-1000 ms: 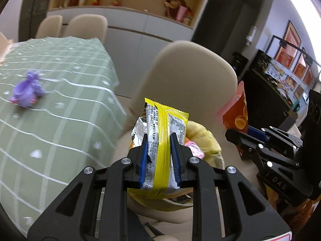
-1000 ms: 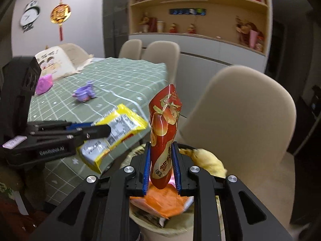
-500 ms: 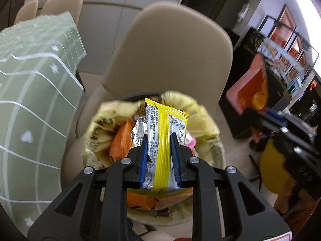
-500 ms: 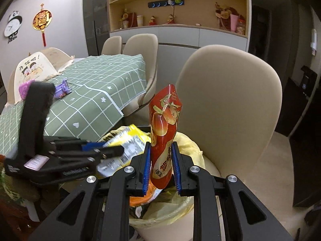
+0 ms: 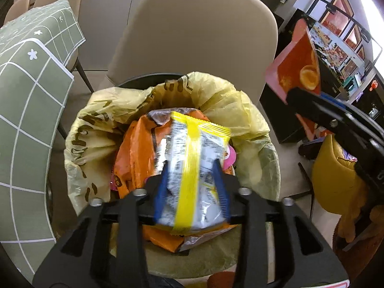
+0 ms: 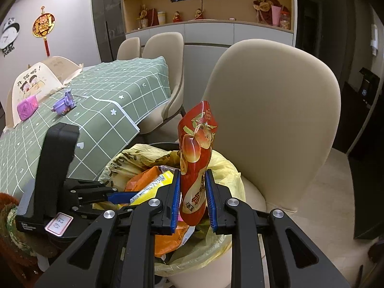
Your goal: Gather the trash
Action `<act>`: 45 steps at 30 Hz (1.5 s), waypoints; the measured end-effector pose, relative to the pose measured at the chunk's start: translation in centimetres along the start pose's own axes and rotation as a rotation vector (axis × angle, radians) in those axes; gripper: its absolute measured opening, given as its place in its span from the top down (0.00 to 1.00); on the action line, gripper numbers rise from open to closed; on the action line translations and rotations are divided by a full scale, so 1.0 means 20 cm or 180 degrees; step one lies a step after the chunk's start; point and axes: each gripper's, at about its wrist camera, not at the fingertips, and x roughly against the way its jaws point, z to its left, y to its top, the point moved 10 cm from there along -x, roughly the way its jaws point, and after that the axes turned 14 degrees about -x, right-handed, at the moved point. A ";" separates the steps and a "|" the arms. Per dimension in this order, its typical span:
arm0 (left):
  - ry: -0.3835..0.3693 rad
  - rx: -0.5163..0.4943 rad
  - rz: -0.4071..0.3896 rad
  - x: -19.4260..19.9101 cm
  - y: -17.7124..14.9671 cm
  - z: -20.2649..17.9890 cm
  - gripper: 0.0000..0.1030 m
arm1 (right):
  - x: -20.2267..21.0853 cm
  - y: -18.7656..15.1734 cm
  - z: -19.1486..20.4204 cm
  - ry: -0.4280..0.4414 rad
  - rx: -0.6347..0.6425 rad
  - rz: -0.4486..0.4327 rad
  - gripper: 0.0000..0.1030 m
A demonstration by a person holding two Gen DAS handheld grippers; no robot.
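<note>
A trash bin lined with a yellow bag (image 5: 100, 129) stands on the floor by a beige chair; it also shows in the right wrist view (image 6: 225, 165). Orange wrappers (image 5: 136, 148) lie inside it. My left gripper (image 5: 192, 184) is right over the bin with its jaws spread, and a yellow and silver snack wrapper (image 5: 192, 148) sits loose and blurred between the blue pads. My right gripper (image 6: 192, 199) has its jaws slightly parted around an upright red snack pouch (image 6: 196, 153) above the bin's near rim.
A table with a green checked cloth (image 6: 100, 110) stands left of the bin, with a purple toy (image 6: 64, 102) and a pink item (image 6: 27, 107) on it. The beige chair (image 6: 273, 110) is right behind the bin. More chairs and a shelf unit lie beyond.
My left gripper's jaws have spread and the yellow wrapper has come loose between them, low over the bin. My right gripper's jaws have parted a little around the red pouch.
</note>
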 end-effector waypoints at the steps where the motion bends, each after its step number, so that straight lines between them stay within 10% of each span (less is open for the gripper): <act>1: -0.0012 0.0017 -0.0027 0.02 0.00 0.01 0.57 | -0.01 0.00 0.00 0.0008 0.0001 0.0010 0.81; 30: 0.0796 0.0387 -0.0756 0.78 -0.17 0.39 0.30 | -0.45 -0.41 0.21 0.0038 -0.0004 0.0960 0.80; 45: 0.1244 0.0480 -0.0912 1.00 -0.34 0.39 0.15 | -0.20 -0.35 0.23 -0.0050 -0.0135 0.0469 0.52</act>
